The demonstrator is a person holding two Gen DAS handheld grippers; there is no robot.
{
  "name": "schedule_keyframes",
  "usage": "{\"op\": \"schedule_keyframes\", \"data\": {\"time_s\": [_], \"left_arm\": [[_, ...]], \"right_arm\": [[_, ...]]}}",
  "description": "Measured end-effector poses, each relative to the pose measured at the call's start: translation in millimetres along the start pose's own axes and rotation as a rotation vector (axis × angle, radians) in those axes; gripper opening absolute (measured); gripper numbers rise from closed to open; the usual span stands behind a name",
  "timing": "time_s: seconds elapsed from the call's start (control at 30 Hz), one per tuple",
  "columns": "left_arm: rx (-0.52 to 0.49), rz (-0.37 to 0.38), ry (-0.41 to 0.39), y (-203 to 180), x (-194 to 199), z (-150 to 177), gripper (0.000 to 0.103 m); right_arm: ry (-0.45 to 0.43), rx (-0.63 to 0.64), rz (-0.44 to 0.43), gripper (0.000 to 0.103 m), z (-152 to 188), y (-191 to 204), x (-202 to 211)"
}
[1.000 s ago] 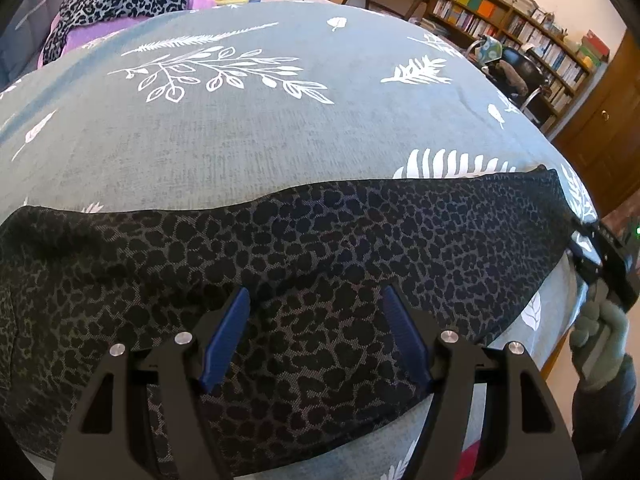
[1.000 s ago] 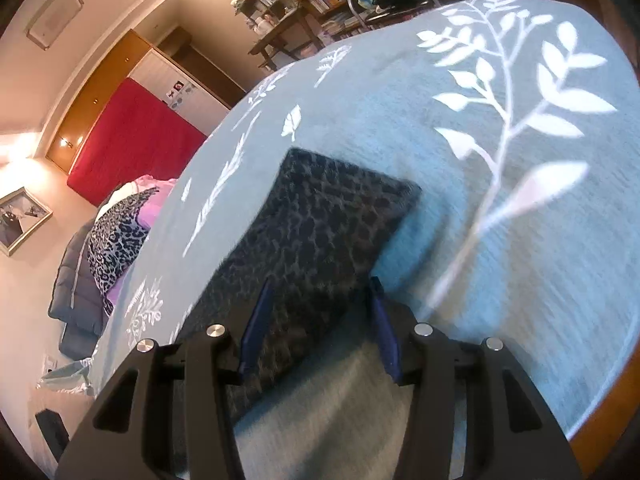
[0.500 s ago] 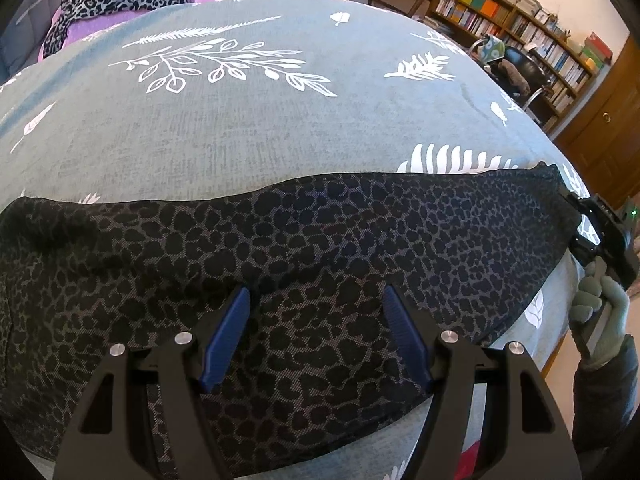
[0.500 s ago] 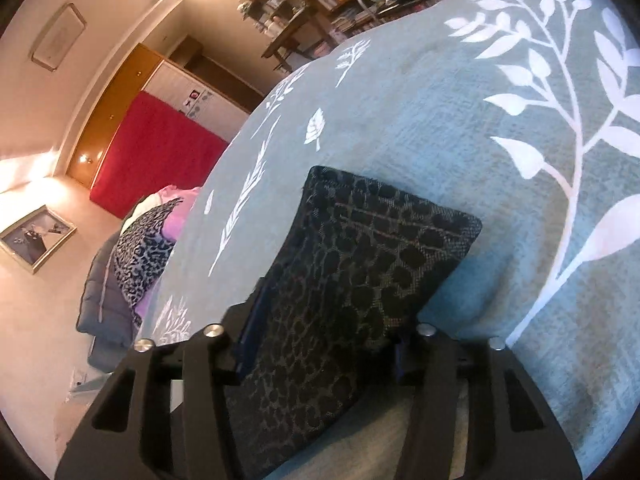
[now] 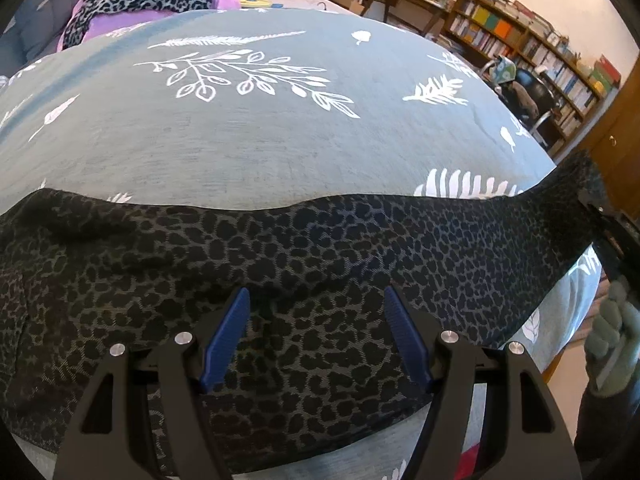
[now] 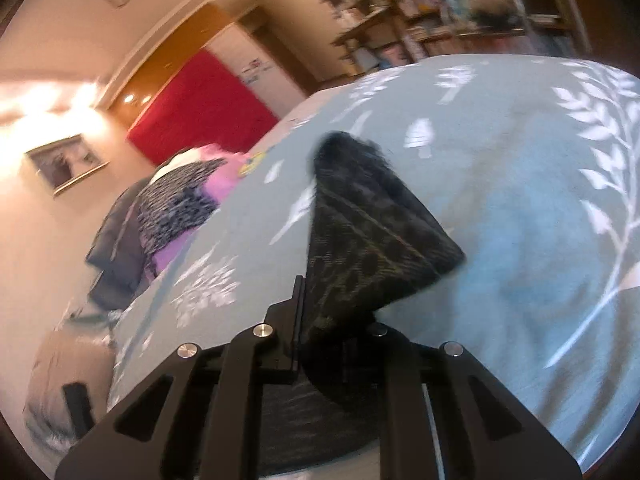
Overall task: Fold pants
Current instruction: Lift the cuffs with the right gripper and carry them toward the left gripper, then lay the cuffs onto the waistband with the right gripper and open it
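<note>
Closing right tool [image 6: 336,320] — tilted, pinching raised pants [image 6: 372,236] end.

The bed cover [image 5: 280,136], grey-blue with white leaf prints, carries the dark leopard-print pants [image 5: 320,264] laid lengthwise across its near edge, one end raised off the cover.

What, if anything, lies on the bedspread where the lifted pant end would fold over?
Nothing visible does. The right tongs, closing, pinch one end of the pants; the bedspread beyond shows only its leaf print. The left tongs hover open above the fabric.
</note>
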State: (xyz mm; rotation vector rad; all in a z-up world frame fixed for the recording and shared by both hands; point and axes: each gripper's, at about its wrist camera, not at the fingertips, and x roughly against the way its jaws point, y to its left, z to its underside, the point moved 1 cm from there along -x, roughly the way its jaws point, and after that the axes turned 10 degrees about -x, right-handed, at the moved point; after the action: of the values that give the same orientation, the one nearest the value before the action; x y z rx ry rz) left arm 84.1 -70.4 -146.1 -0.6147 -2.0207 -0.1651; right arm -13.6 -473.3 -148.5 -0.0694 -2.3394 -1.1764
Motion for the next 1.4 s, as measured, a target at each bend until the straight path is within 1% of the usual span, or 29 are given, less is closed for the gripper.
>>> {"op": "schedule_keyframes", "data": {"time_s": [0.17,0.23,0.33,0.4,0.47,0.57,0.73,0.9,1.03,1.17,1.27,1.37,1.4], "left_arm": [[0.049,0.041,-0.013,12,8,4,0.069],[0.06,0.048,-0.021,15,11,5,0.069],[0.073,0.053,-0.041,21,19,7,0.069],[0.089,0.056,-0.055,27,25,9,0.069],[0.102,0.055,-0.065,31,28,10,0.069],[0.125,0.055,-0.079,41,35,15,0.069],[0.188,0.064,-0.097,63,44,26,0.069],[0.241,0.053,-0.116,87,52,36,0.069],[0.285,0.023,-0.123,107,58,47,0.069],[0.331,0.003,-0.13,125,66,57,0.069],[0.342,-0.007,-0.132,133,70,63,0.069],[0.34,0.003,-0.135,135,74,65,0.07],[0.341,0.015,-0.136,135,74,65,0.07]], "right_arm": [[0.081,0.087,-0.08,0.014,32,50,-9],[0.125,0.112,-0.106,0.014,45,68,-17],[0.182,0.188,-0.133,0.014,69,101,-31],[0.215,0.215,-0.142,0.014,84,114,-40],[0.271,0.239,-0.15,0.014,104,127,-55],[0.326,0.29,-0.141,0.014,130,142,-73],[0.39,0.343,-0.145,0.014,158,163,-91],[0.444,0.427,-0.166,0.014,187,194,-104],[0.482,0.476,-0.186,0.014,209,208,-111],[0.508,0.53,-0.176,0.014,234,220,-121],[0.528,0.546,-0.163,0.014,244,220,-129],[0.556,0.557,-0.142,0.021,252,216,-132],[0.574,0.551,-0.143,0.03,255,214,-132]]}}
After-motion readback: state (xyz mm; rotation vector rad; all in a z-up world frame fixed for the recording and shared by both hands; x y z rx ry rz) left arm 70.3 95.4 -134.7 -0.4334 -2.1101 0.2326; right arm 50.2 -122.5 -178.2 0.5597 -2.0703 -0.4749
